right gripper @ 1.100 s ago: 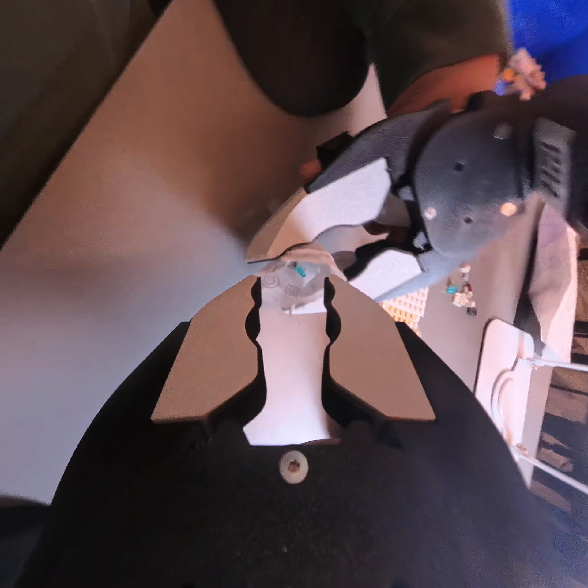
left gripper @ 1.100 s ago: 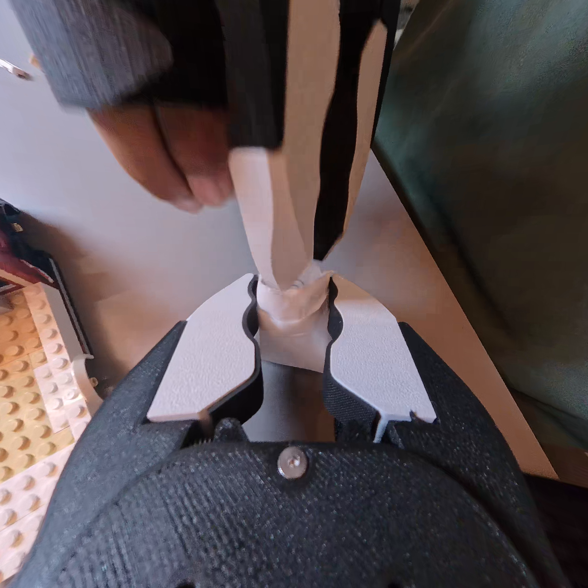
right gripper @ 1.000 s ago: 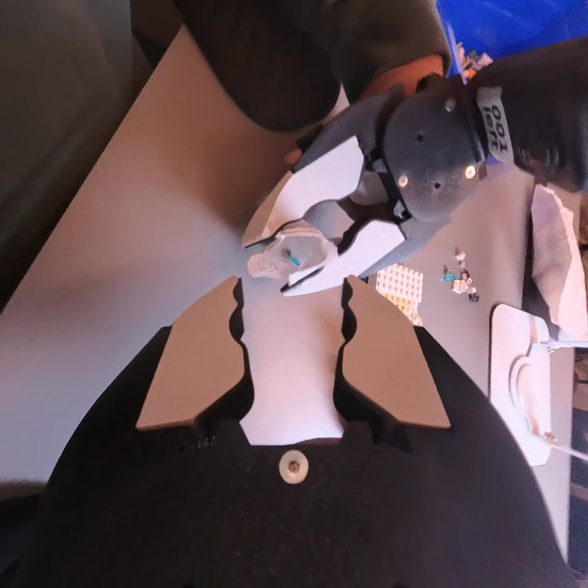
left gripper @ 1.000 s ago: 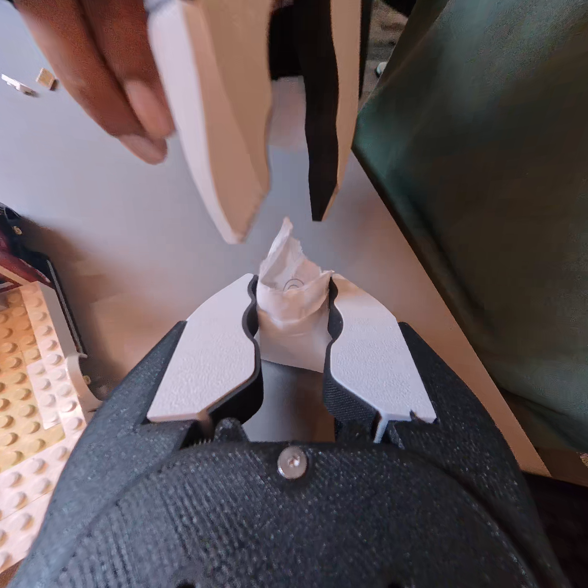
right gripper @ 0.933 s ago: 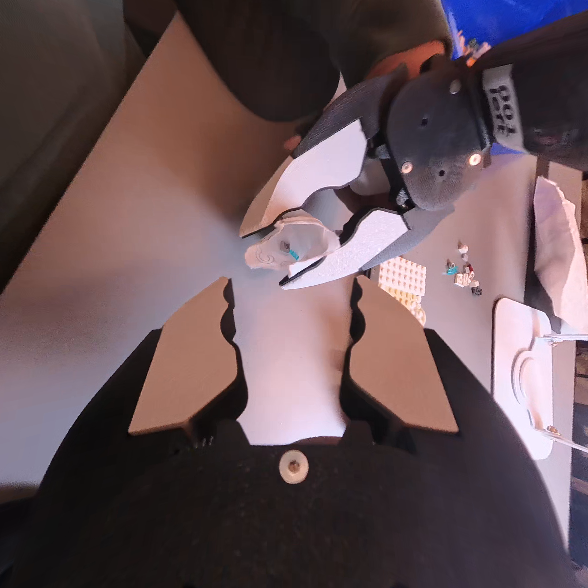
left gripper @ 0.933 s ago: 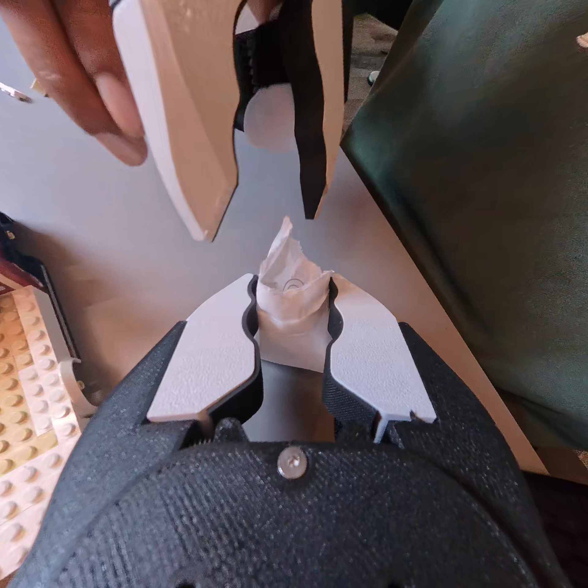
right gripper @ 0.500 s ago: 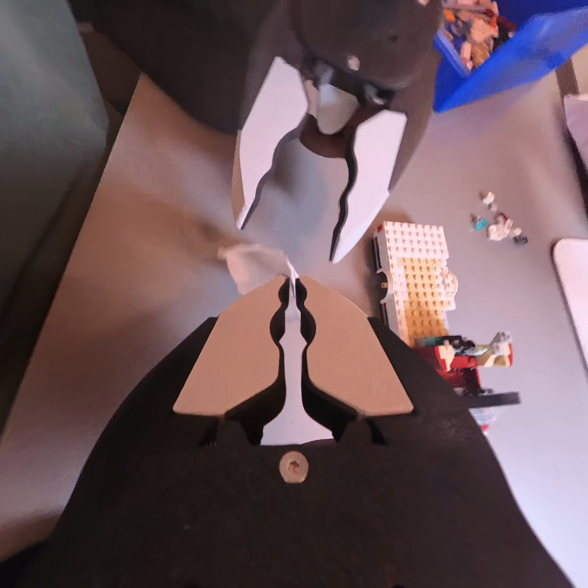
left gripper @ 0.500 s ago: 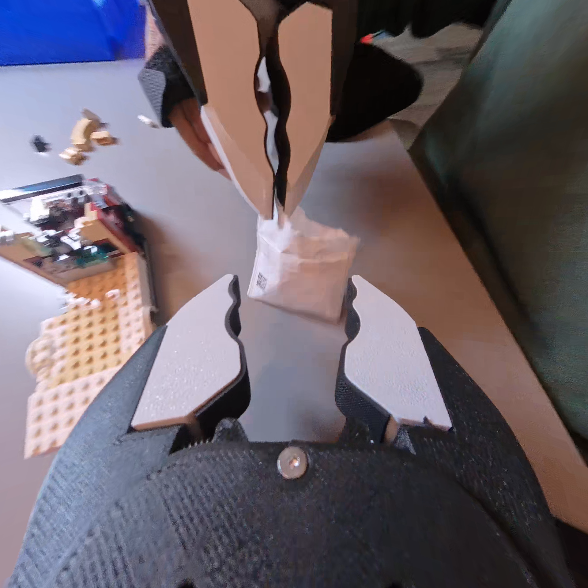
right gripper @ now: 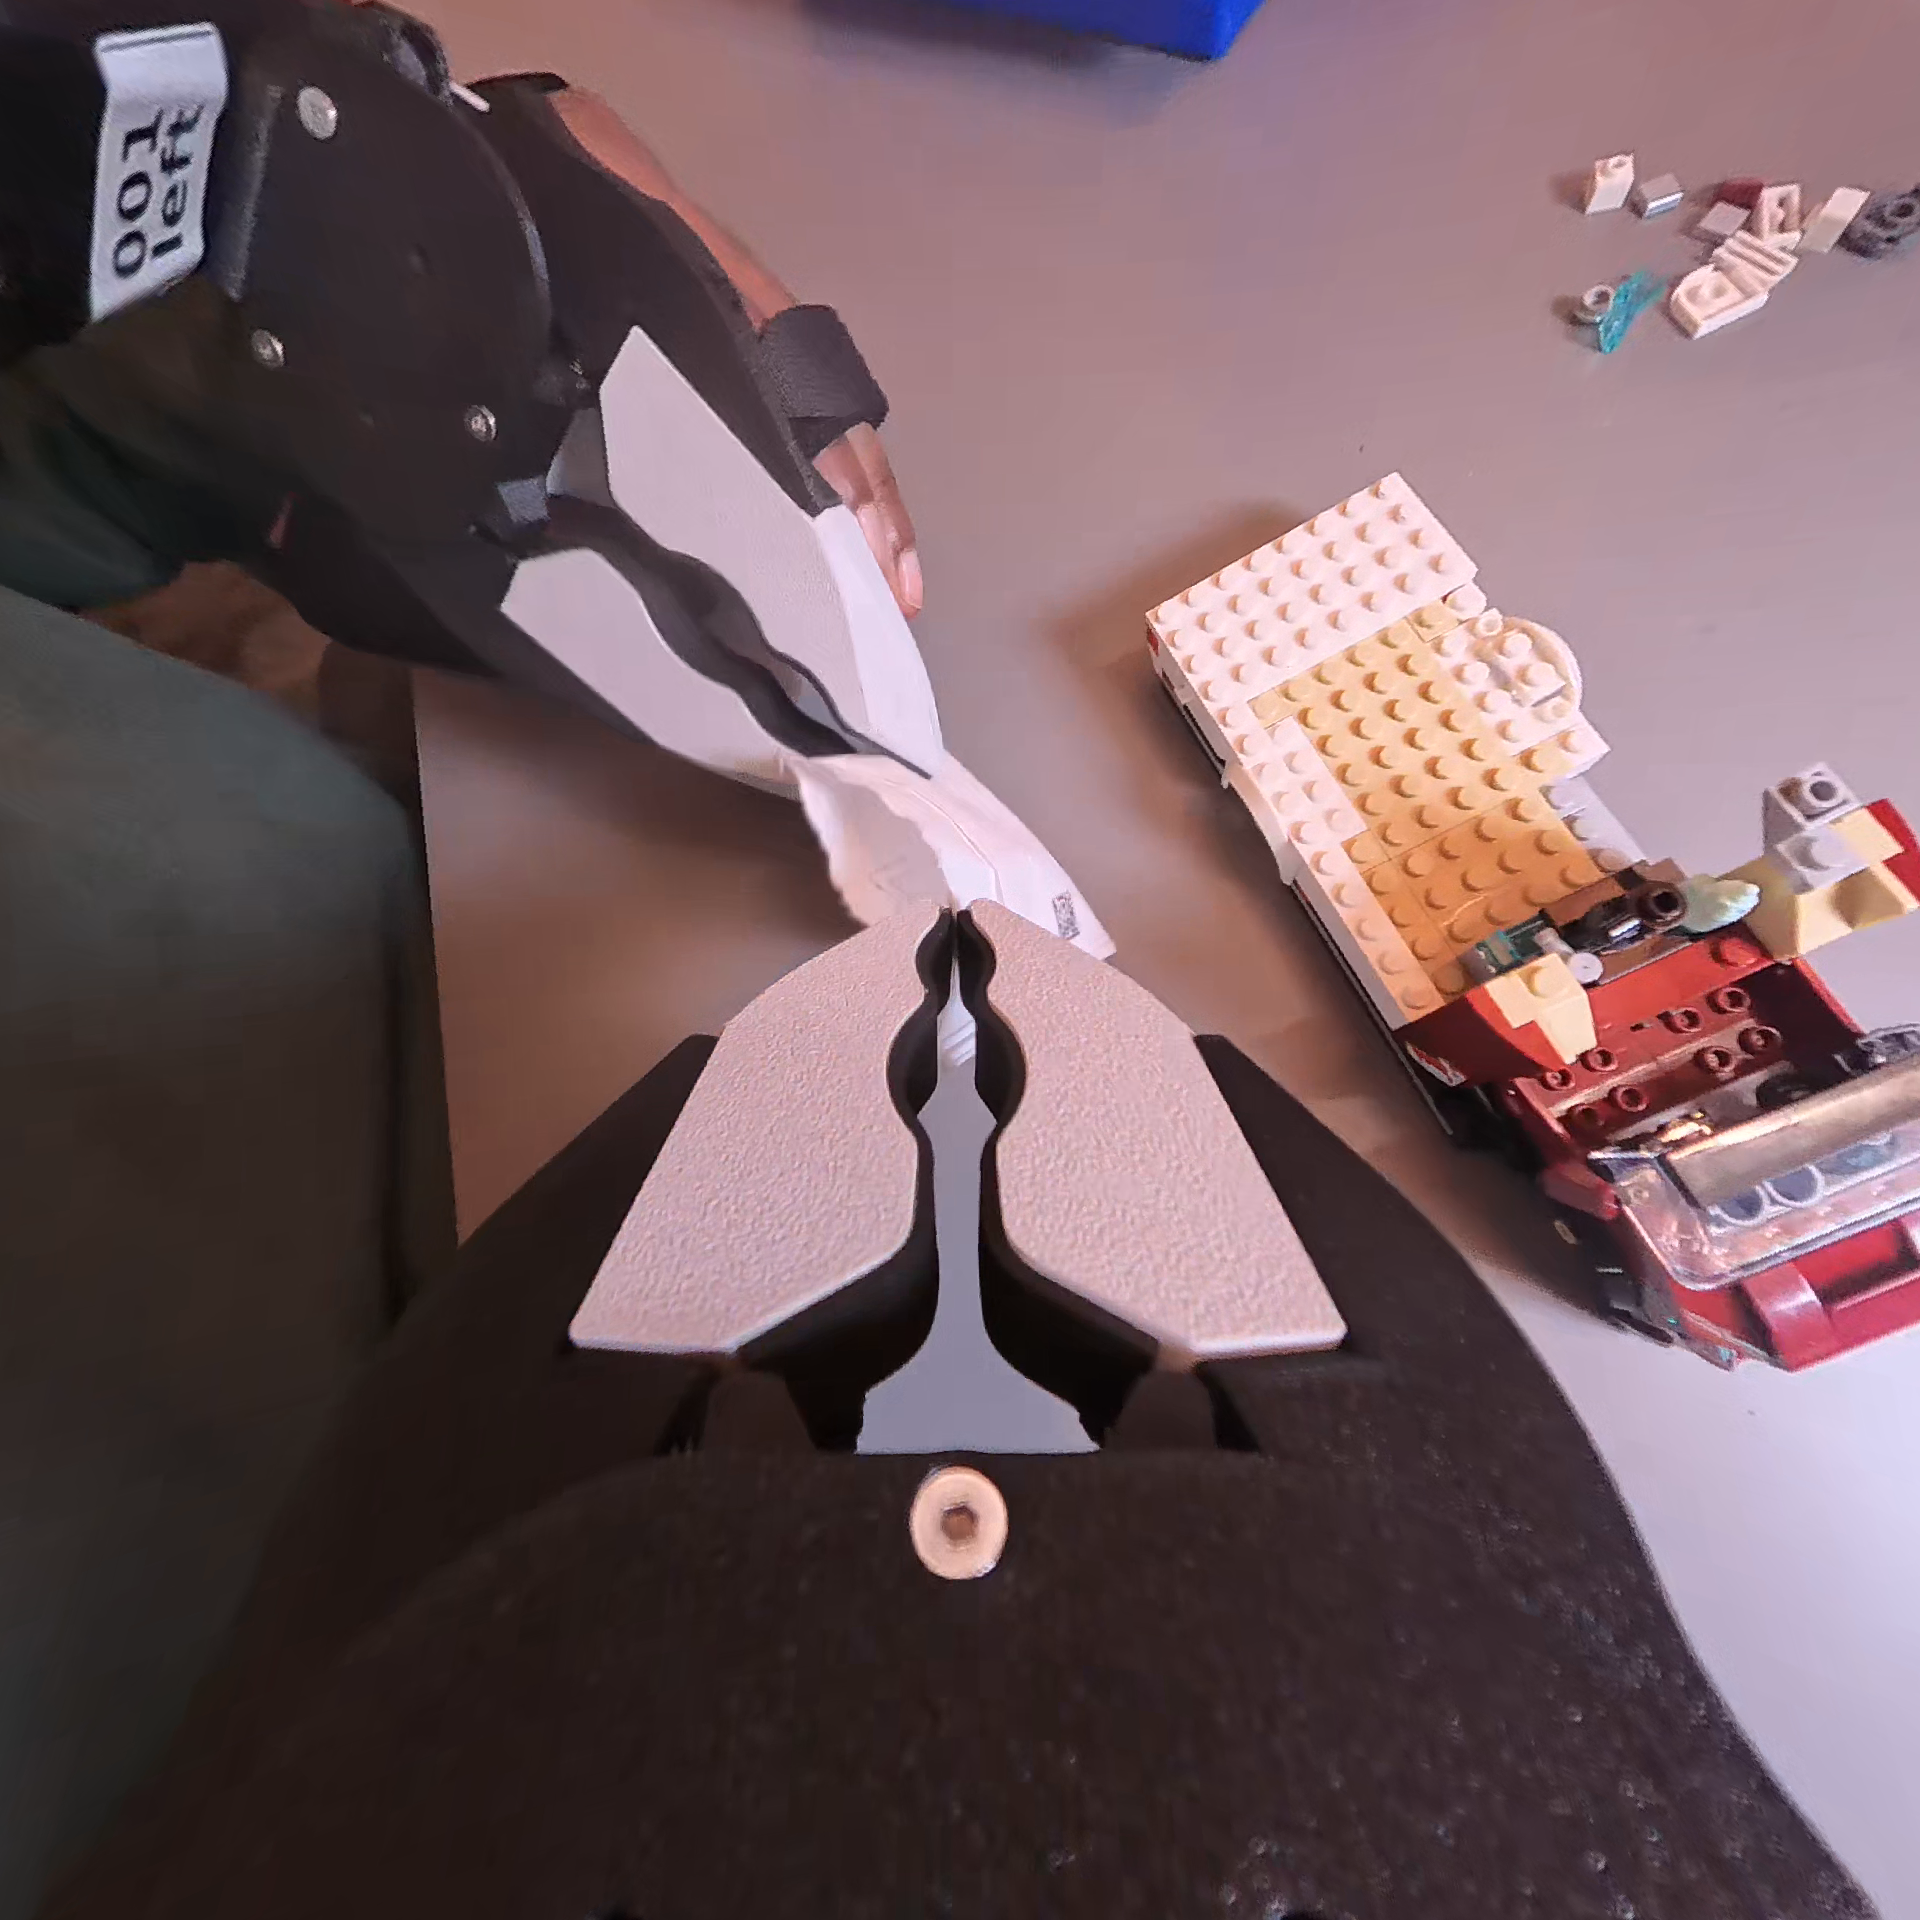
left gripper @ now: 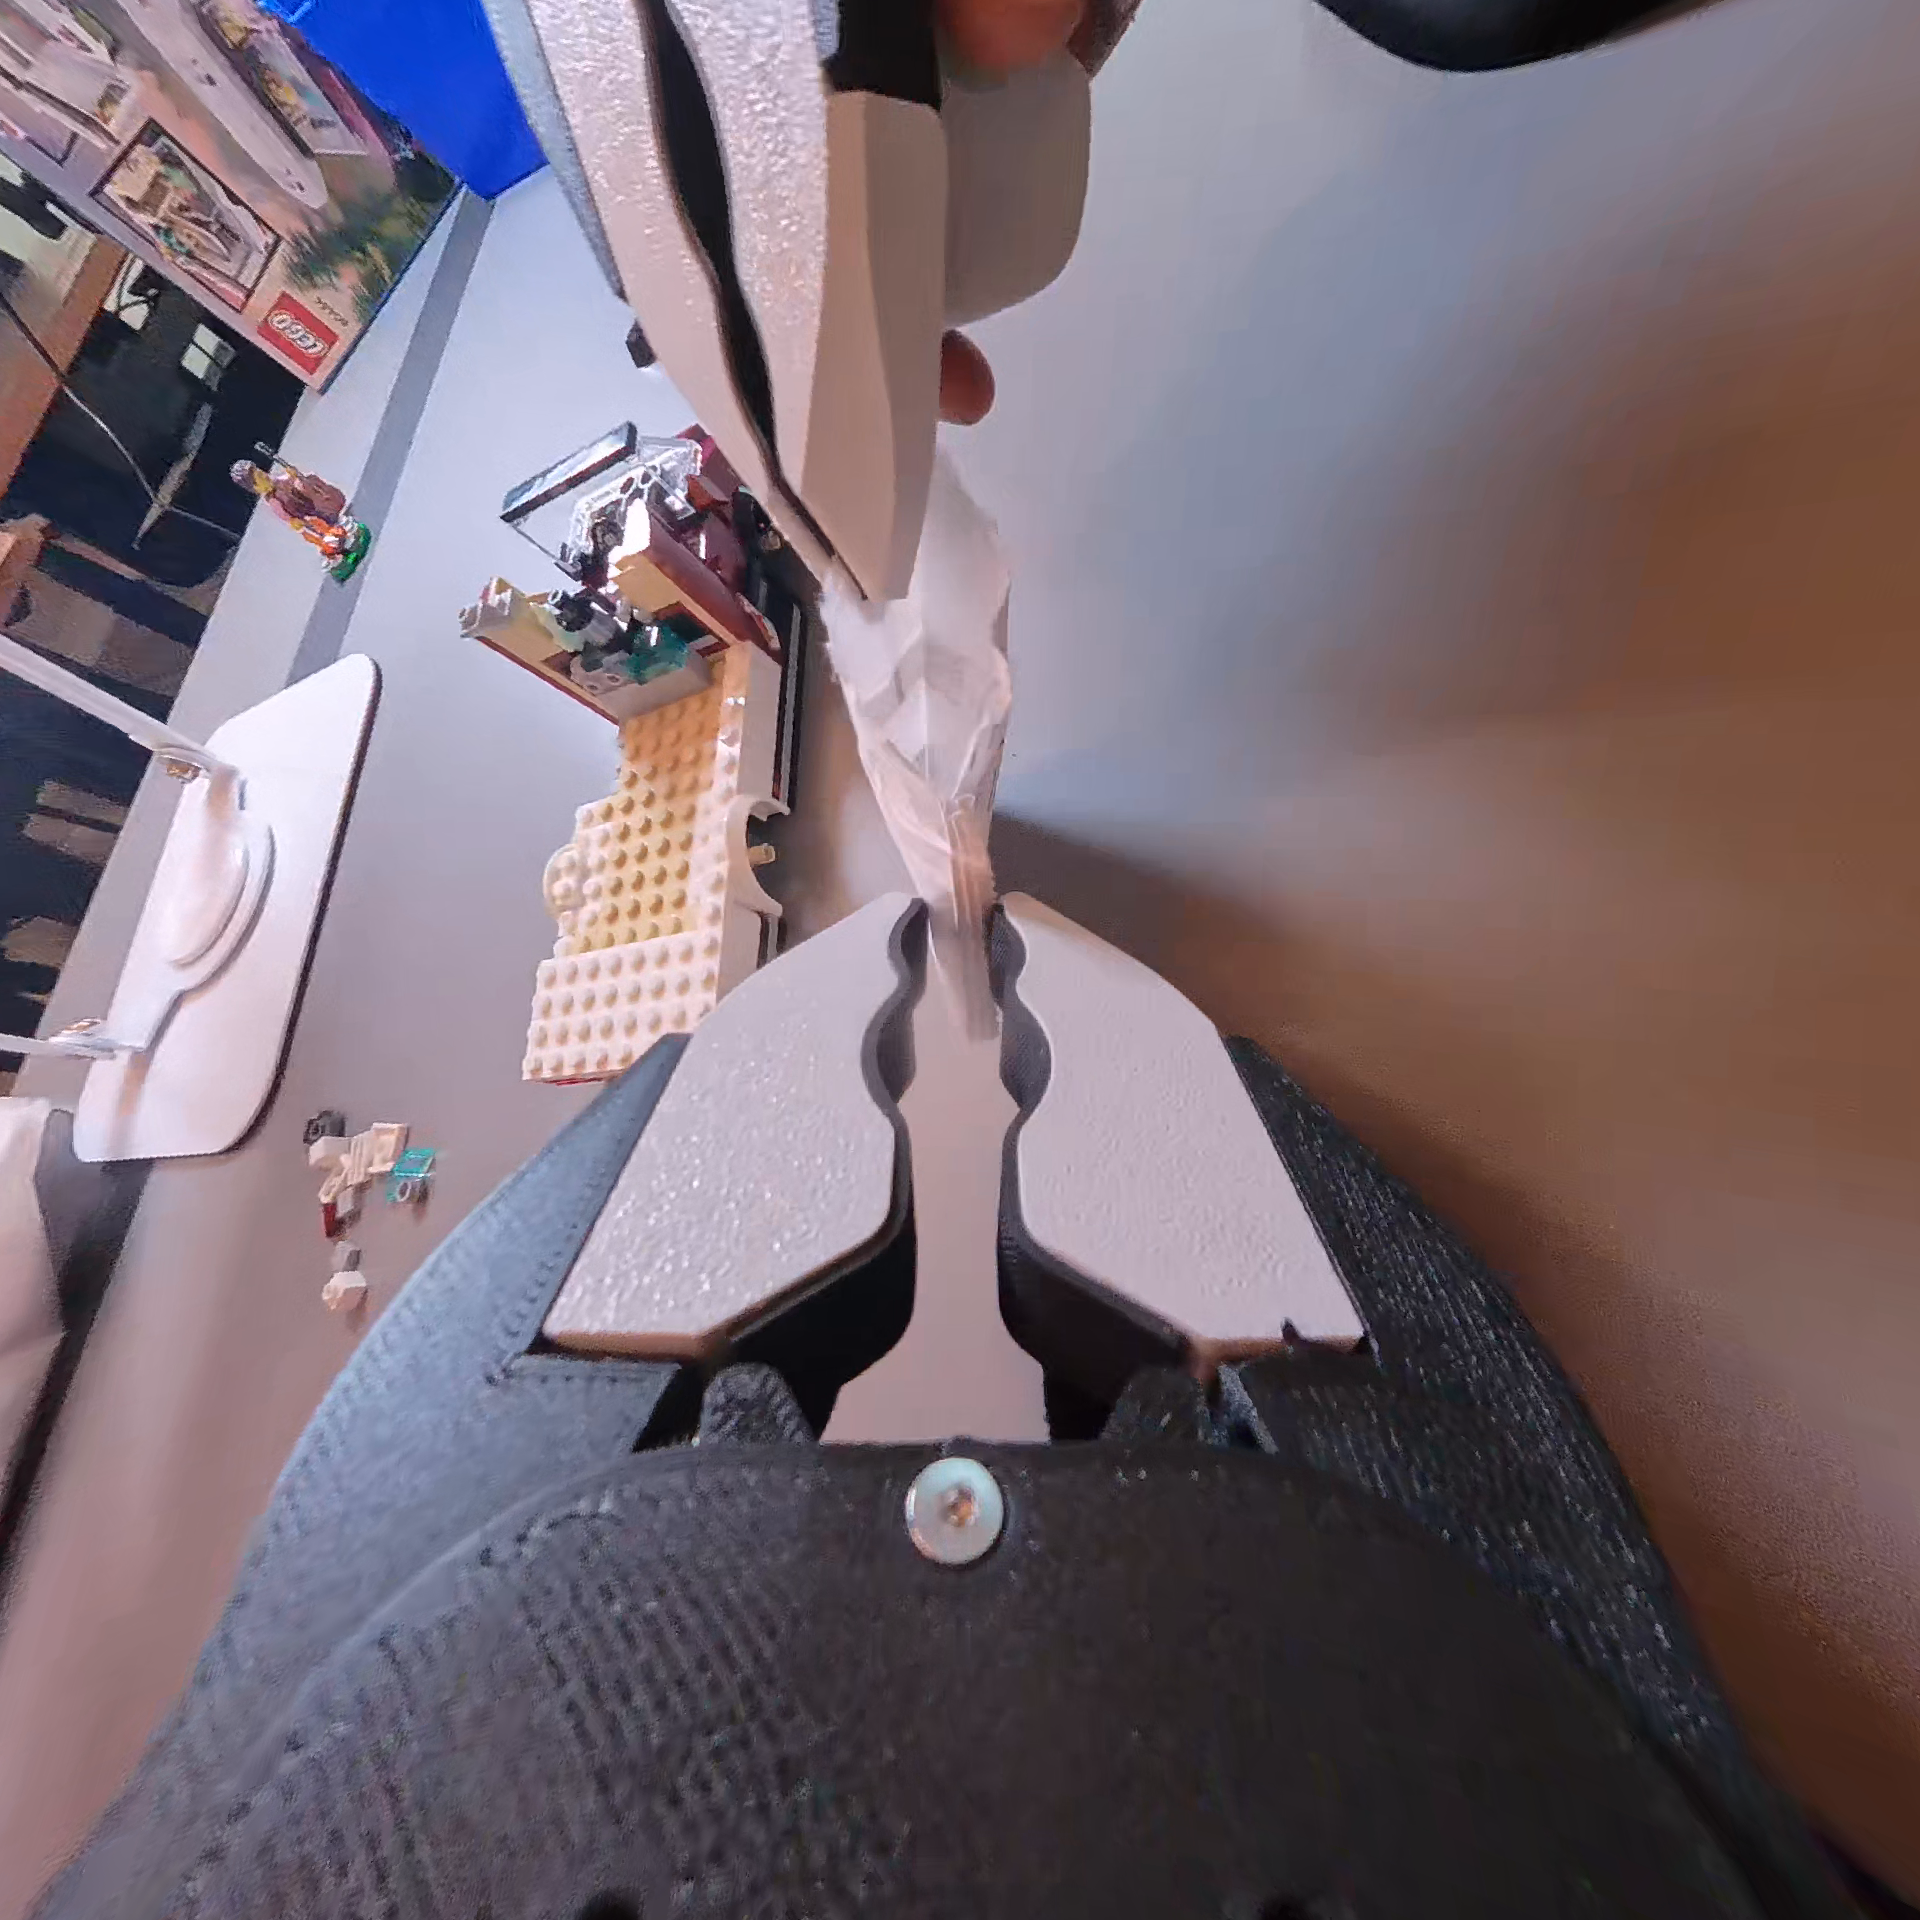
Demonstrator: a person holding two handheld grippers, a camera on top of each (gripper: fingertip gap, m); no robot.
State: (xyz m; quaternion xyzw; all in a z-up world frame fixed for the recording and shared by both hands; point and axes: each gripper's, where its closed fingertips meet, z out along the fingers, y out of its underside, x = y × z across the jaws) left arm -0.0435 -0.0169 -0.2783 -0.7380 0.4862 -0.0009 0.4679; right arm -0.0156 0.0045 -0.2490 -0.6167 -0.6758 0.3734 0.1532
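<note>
Over the grey table (right gripper: 1195,312), beside a half-built brick model (right gripper: 1455,831), both grippers pinch one small white paper bag (right gripper: 914,842) stretched between them. The right gripper (right gripper: 954,920) is nearly pressed together on one edge; the left gripper (left gripper: 951,914) clamps the opposite, crumpled end. Loose small bricks (right gripper: 1745,249) lie well apart.

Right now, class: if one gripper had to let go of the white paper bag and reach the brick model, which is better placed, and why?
Probably the right gripper: the brick model lies just beside its fingertips. Both grippers pinch the white paper bag; the left gripper is farther off.
</note>
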